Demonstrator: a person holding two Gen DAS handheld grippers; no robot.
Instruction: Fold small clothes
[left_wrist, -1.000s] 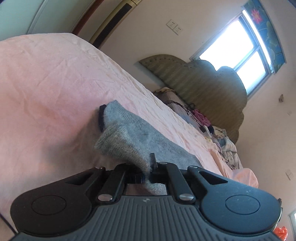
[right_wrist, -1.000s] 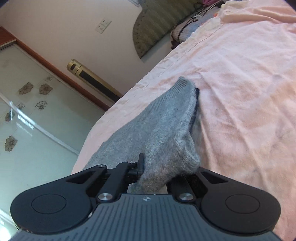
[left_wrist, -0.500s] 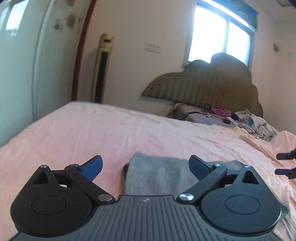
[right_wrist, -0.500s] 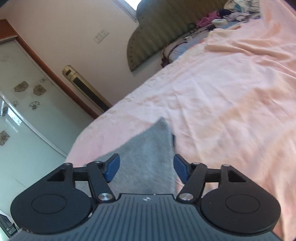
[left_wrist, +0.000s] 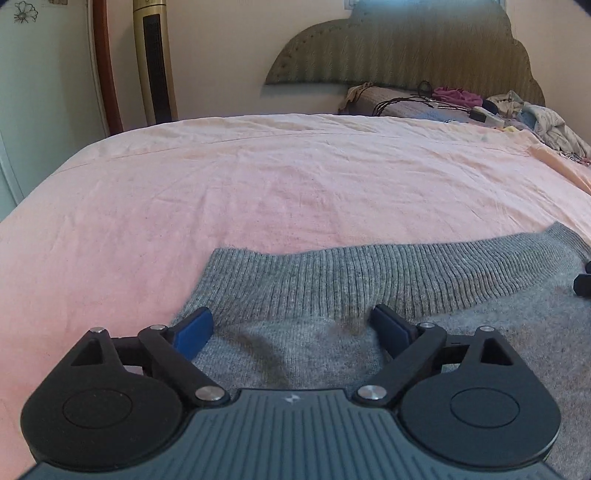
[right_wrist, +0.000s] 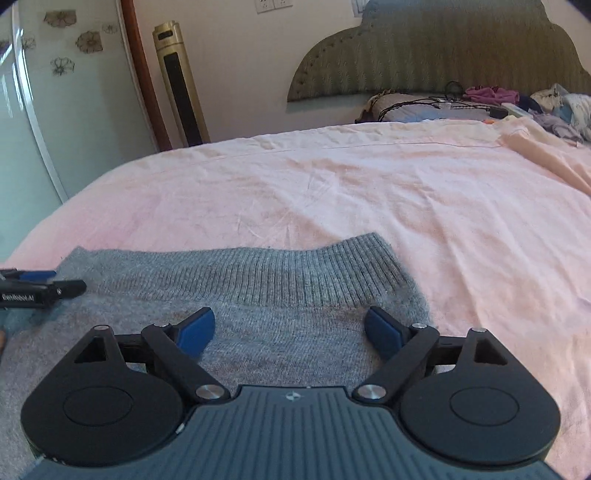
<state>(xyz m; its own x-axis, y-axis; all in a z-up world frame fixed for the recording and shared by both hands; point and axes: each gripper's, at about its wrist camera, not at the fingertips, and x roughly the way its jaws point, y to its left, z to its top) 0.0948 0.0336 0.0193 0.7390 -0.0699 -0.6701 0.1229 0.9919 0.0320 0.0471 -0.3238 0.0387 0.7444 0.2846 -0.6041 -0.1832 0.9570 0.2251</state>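
A grey knitted garment (left_wrist: 369, 273) lies flat on the pink bed sheet (left_wrist: 295, 177), its ribbed hem on the far side. My left gripper (left_wrist: 291, 321) hovers over the garment's left part; its blue pads stand wide apart and the jaws are closing slightly, with only flat cloth below them. My right gripper (right_wrist: 290, 320) hangs over the same garment (right_wrist: 258, 273) near its right corner, jaws opening, gripping nothing. Each gripper shows at the edge of the other's view: the right one's fingers (left_wrist: 583, 284) and the left one's fingers (right_wrist: 40, 288).
A padded headboard (left_wrist: 399, 48) and a heap of clothes and cables (left_wrist: 498, 107) lie at the bed's far end. A gold tower unit (right_wrist: 181, 85) and a glass wardrobe door (right_wrist: 55, 92) stand beyond the bed's left edge. Bare pink sheet stretches ahead.
Both grippers let go of the grey garment and opened wide. They rolled level and drew back, and the garment, lifted and bunched before, now lies flat on the bed.
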